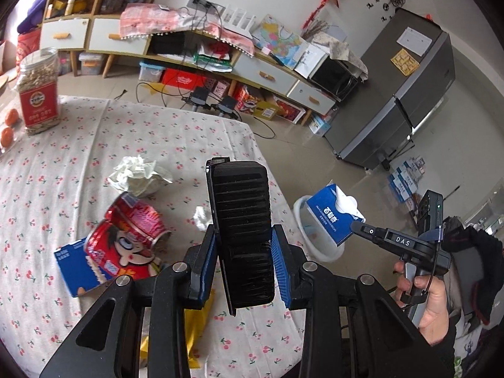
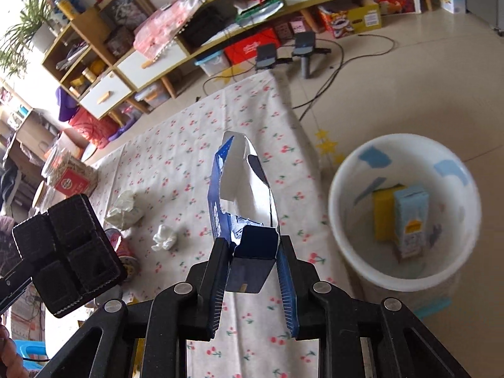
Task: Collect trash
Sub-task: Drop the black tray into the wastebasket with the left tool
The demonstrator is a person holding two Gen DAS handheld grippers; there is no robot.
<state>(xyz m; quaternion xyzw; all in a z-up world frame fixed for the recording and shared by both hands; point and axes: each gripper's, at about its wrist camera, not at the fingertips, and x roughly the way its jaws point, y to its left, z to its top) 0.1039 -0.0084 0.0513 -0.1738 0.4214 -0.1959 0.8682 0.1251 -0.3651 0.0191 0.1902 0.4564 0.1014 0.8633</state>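
The right claw grips a torn blue carton above the bench edge beside the white bin; the left claw clamps a black tray; released early, the carton would probably miss.

**Litter Strewn Across Cherry-Print Tabletop**

A cloth-covered tabletop bears crumpled tissue, a smaller wad, red snack cups (tipped on their sides), a blue carton, a seed jar and oranges.
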